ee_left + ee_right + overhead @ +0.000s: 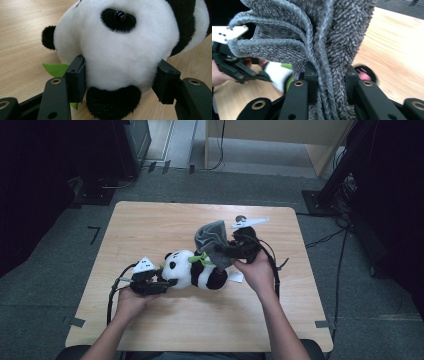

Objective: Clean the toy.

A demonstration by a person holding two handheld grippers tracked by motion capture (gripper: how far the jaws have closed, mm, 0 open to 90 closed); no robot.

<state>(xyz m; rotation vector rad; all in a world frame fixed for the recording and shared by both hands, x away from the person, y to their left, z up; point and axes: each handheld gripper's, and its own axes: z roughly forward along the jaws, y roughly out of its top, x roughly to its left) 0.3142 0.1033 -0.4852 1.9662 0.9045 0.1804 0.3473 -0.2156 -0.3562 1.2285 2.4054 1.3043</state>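
Desk [150, 330], mid area: panda plush [192, 269] lies on its side, nearer the front edge. We clamp its head with the left gripper [161, 285]. Grey cloth [212, 240] hangs bunched above its body, pinched tight in our right gripper [224, 251].

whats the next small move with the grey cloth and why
Probably lower the grey cloth onto the panda to wipe or cover it: the right gripper holds it bunched just above the toy's body, while the left gripper clamps the head steady.
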